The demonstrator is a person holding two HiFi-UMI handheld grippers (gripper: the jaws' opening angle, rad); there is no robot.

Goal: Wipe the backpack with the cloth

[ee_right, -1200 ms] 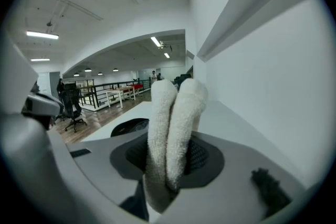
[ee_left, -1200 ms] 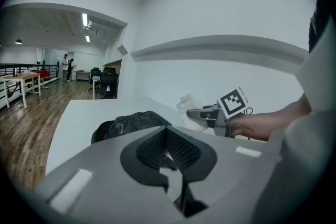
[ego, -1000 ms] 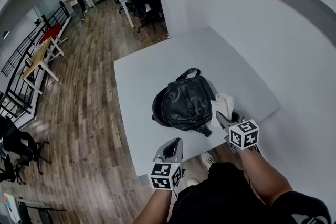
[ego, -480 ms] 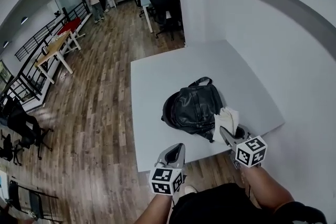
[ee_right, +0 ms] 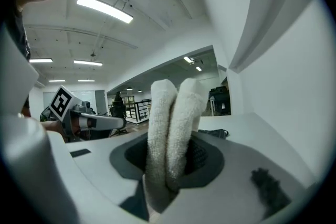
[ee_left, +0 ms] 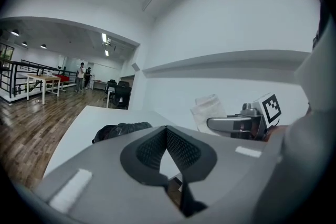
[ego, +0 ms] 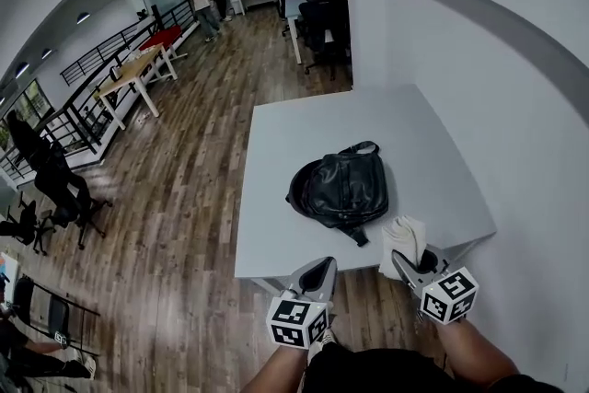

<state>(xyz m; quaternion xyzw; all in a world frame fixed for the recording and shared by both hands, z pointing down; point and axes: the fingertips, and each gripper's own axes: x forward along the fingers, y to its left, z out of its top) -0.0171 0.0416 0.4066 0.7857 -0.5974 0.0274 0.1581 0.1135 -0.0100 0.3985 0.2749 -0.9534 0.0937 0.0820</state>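
Wiping seems not yet begun: the right gripper (ego: 406, 259) pinches the cloth (ego: 403, 237), apart from the backpack (ego: 345, 184) on its near right; the left gripper (ego: 321, 266) has jaws together, empty.

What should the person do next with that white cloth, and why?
Probably move the right hand-held gripper forward and lower the cloth onto the backpack. The cloth is clamped in its jaws but held by the near edge of the table, apart from the backpack, so nothing is being wiped yet.
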